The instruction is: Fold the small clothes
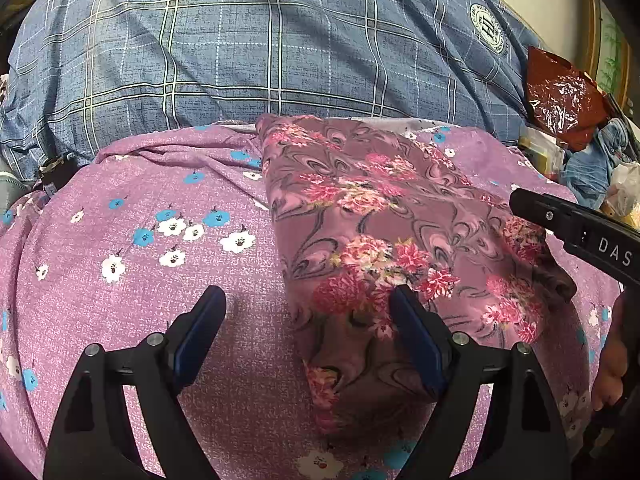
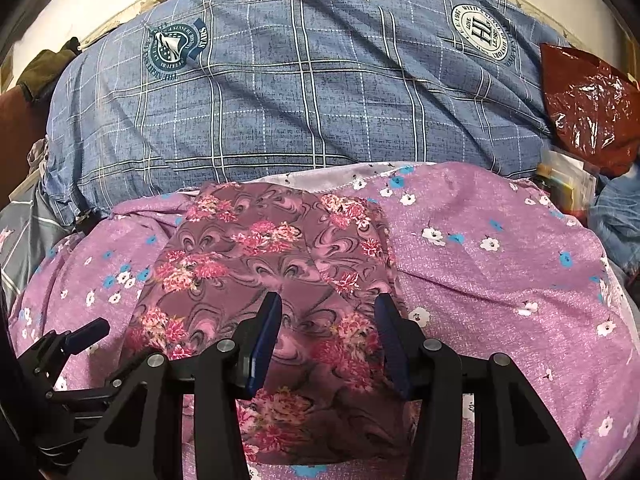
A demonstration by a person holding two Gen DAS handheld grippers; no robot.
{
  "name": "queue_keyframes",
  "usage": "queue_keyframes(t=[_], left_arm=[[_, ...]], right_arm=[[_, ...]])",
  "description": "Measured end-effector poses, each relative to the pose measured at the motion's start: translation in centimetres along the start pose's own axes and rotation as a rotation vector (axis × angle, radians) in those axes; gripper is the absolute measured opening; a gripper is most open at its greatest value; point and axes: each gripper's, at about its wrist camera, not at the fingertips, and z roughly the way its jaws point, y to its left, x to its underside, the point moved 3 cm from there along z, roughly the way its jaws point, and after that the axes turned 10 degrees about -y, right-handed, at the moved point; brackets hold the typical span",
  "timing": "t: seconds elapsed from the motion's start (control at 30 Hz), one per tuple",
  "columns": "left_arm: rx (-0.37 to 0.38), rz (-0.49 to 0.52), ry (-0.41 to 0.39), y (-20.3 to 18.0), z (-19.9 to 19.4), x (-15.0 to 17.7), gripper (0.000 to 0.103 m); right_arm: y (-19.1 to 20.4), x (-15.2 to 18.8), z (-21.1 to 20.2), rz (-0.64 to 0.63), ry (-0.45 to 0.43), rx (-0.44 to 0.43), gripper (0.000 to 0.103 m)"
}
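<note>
A: Nearest the lens, the left gripper [image 1: 306,304] stands with its jaws spread wide, nothing between the blue pads; its right finger overlaps the near left edge of the folded floral garment [image 1: 400,248], its left finger sits over bare sheet.

B: And the right gripper [image 2: 328,312]?

A: About half open, poised above the near end of the same garment [image 2: 280,280]. Cloth shows in the gap, but the pads do not press on it; whether the tips touch the fabric cannot be told. In the left wrist view its black finger [image 1: 568,228] enters from the right, over the garment's right edge.

B: Where does the garment lie?

A: Flat on the purple flowered bedsheet [image 1: 140,240], mid-bed, its mauve swirl-and-pink-blossom print running from near the grippers toward the far side.

B: Beyond that?

A: A blue plaid quilt [image 2: 300,100] with round emblems, heaped along the bed's far side. A crinkled red plastic bag [image 2: 592,108] rests at the far right, beside a clutter of other items too blurred to name.
</note>
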Motion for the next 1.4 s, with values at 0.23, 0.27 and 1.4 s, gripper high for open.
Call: queue_keyframes(t=[0.23, 0.27, 1.4], left_arm=[[0.000, -0.001, 0.001, 0.0, 0.0, 0.0, 0.085], [0.001, -0.001, 0.002, 0.0, 0.0, 0.1, 0.085], [0.024, -0.078, 0.014, 2.4, -0.8, -0.7, 0.085]], right_arm=[[0.1, 0.0, 0.0, -0.008, 0.004, 0.001, 0.050], [0.1, 0.0, 0.0, -0.009, 0.003, 0.002, 0.050], [-1.1, -1.8, 5.4, 0.189, 0.162, -0.054, 0.049]])
